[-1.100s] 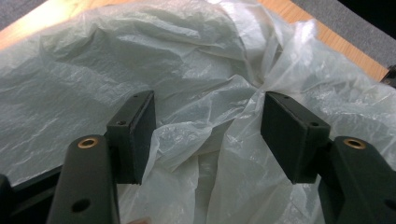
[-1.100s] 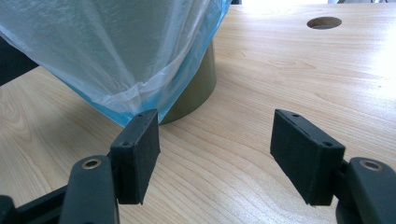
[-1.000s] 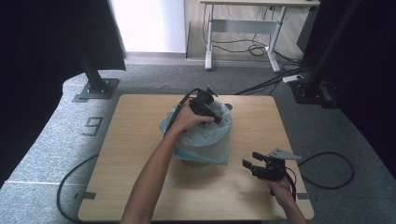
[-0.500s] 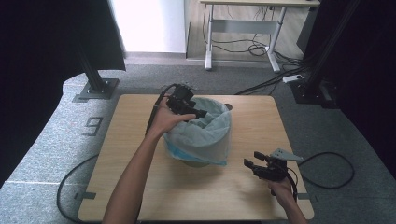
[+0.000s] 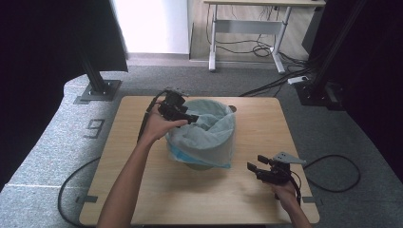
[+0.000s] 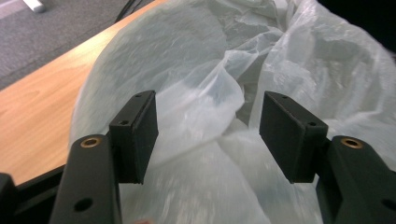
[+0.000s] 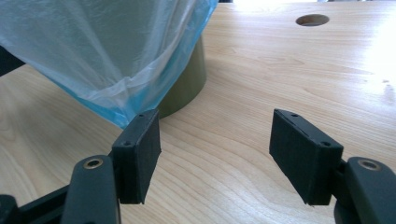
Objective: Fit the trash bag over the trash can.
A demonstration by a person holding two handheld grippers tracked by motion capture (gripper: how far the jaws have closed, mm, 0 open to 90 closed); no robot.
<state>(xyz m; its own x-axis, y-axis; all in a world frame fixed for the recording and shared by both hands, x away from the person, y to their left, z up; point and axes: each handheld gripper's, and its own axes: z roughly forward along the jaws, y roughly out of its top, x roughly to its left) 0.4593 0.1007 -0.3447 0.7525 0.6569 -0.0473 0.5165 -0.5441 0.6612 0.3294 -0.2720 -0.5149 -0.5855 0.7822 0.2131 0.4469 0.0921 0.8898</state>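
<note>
The right gripper [image 5: 253, 167] rests low at the near right of the counter [image 5: 142, 199], its fingers [image 7: 137, 154] spread wide with nothing between them. In the right gripper view the bag's [image 7: 107, 56] blue-tinted skirt hangs just beyond the tip of one finger, apart from it as far as can be told, and the olive bin [image 7: 187, 84] stands on the wood behind it.

Farther in, at the middle of the counter, the bin wears the bag [image 5: 204, 137], which is draped over its rim and down its sides. The left gripper [image 5: 190, 117] is at the bag's far left rim, pointing across the opening. Its fingers [image 6: 135, 133] stand apart and have just been closing a little. In the left gripper view crumpled film [image 6: 215, 107] lies beyond and between them, but whether any of it touches the fingers cannot be told.

Count: two grippers, one bag, one bin, one counter with one round hole [image 5: 232, 109] beyond the bin.
</note>
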